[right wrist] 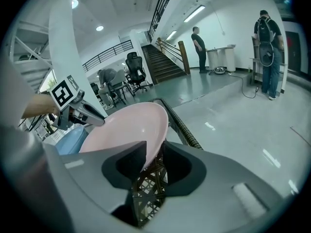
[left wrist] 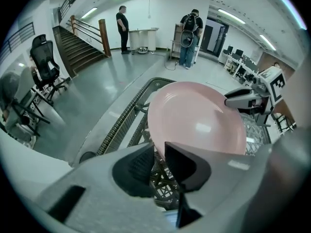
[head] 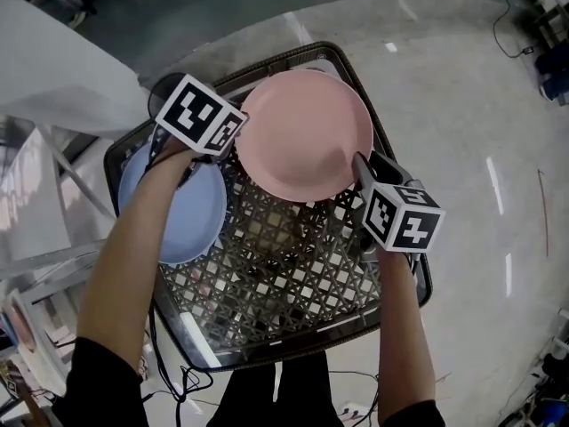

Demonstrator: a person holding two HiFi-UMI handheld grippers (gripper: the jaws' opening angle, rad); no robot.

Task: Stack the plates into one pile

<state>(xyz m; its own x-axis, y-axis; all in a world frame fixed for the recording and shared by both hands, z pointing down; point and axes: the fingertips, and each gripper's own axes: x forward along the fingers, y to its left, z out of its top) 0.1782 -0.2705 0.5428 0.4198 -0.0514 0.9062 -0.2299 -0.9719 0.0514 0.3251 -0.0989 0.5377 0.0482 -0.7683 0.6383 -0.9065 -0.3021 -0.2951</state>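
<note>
A pink plate [head: 302,132] [left wrist: 199,120] [right wrist: 121,127] lies tilted at the far side of a black lattice tray table [head: 293,283]. A blue plate [head: 182,225] [right wrist: 73,137] rests at the table's left, partly under my left arm. My left gripper [head: 233,149] [left wrist: 156,149] is at the pink plate's left rim, jaws narrowly apart with the rim at their tips. My right gripper [head: 358,163] [right wrist: 154,154] straddles the right rim. That rim lies against one pad, with a clear gap to the other.
The table has a raised woven rim [head: 116,163] and stands on a polished grey floor [head: 462,105]. Two people [left wrist: 121,21] [left wrist: 189,33] stand far off by a counter. An office chair [left wrist: 43,57] and a staircase [left wrist: 80,45] are to the left.
</note>
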